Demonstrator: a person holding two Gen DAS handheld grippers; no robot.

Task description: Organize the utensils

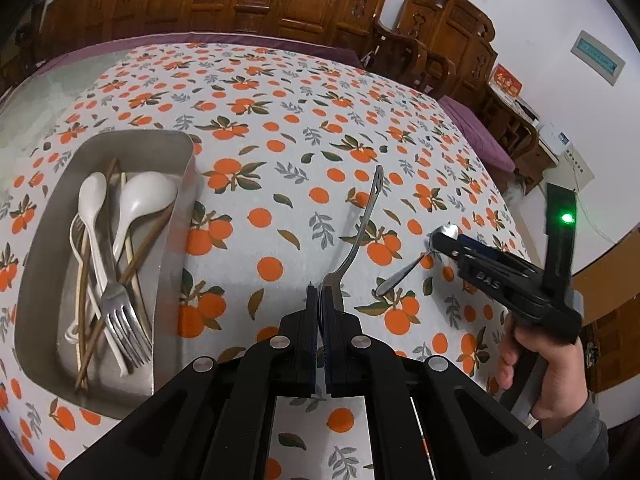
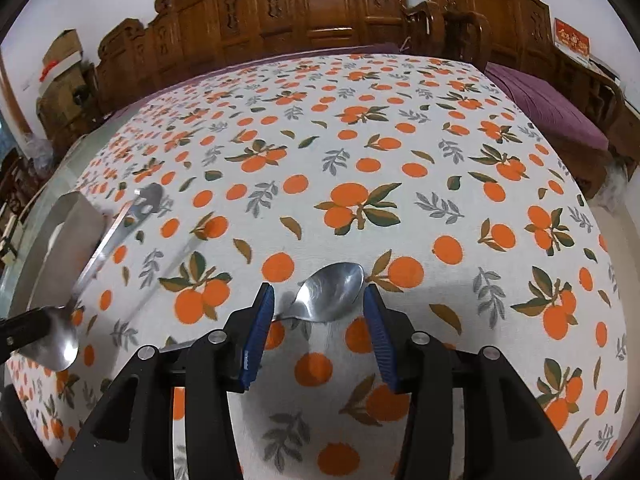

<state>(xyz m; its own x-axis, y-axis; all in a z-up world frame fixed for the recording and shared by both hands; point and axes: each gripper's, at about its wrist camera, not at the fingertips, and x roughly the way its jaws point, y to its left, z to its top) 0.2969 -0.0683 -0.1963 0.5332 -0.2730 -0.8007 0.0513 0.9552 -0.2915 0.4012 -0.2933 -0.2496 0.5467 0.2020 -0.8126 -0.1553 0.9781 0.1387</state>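
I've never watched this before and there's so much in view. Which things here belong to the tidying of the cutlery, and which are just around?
Part of the job:
- metal tray with white spoons, chopsticks, forks
- utensil pinched in the left gripper
- steel spoon between the right gripper's open jaws

Just around:
- orange-print tablecloth
- carved wooden chairs
- purple cushion

The left gripper hides the bowl of the spoon it grips, the spoon's raised handle is blurred in the right wrist view, and the tray there is cut off by the picture's edge.
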